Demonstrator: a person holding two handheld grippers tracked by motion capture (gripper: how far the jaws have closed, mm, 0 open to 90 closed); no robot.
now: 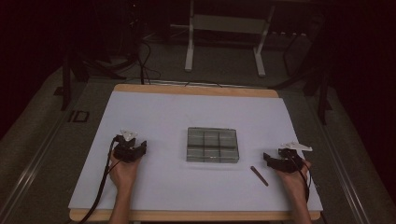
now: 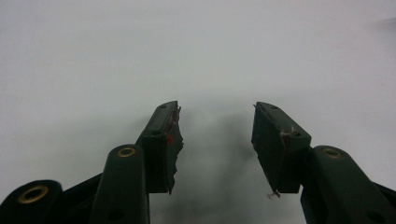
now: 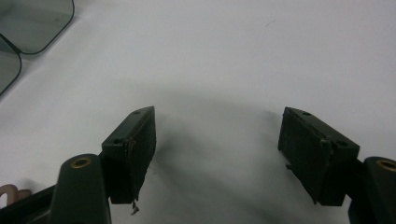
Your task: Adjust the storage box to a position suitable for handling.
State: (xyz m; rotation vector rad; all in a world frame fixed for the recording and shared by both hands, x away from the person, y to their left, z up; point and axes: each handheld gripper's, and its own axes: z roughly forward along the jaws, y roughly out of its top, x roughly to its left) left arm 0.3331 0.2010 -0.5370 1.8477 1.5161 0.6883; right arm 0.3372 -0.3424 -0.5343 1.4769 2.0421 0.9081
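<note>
I have both hands low on the bench (image 1: 154,112), wrists resting near its front edge. My left hand-held gripper (image 1: 130,148) sits well left of the clear compartment tray (image 1: 212,144), jaws spread wide over bare white surface, nothing between them. My right hand-held gripper (image 1: 276,160) points toward the tray, jaws likewise gaping and empty. A thin dark stick (image 1: 259,176) lies just beside it; its material is hard to judge. In the right gripper view, the tray (image 3: 32,23) is cut off at the corner.
</note>
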